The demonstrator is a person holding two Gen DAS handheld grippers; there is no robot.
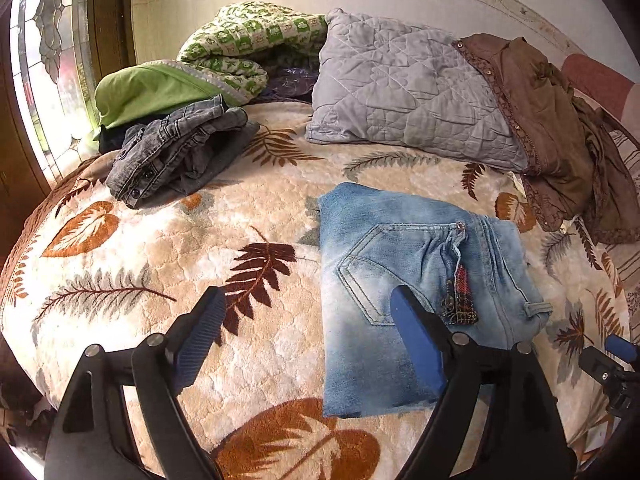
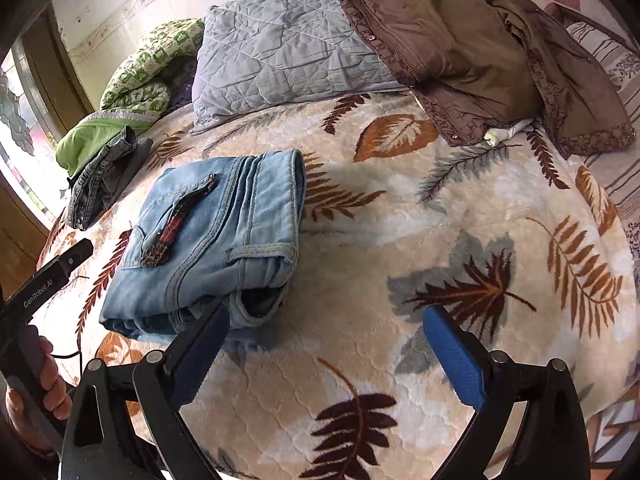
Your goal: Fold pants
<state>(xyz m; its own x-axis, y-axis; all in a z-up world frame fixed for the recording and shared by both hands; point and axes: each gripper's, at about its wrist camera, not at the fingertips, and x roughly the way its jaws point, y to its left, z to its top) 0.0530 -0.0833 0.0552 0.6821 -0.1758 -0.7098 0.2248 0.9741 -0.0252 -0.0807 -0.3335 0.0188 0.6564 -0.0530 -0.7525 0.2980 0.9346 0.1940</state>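
Light blue jeans (image 1: pixel 404 280) lie folded into a compact stack on the leaf-patterned blanket (image 1: pixel 160 264), back pocket and a red patch facing up. They also show in the right wrist view (image 2: pixel 224 232), left of centre. My left gripper (image 1: pixel 308 308) is open and empty just above the blanket, its right finger over the jeans' near edge. My right gripper (image 2: pixel 328 328) is open and empty, hovering beside the jeans' near right corner, apart from them. The left gripper's body and the hand holding it show at the right wrist view's left edge (image 2: pixel 44 280).
Grey folded jeans (image 1: pixel 180 152) lie at the back left near a green cloth (image 1: pixel 148 92) and a green patterned quilt (image 1: pixel 256 36). A grey quilted pillow (image 1: pixel 404 84) and a brown garment (image 1: pixel 552 132) lie at the back right. A window (image 1: pixel 48 60) is on the left.
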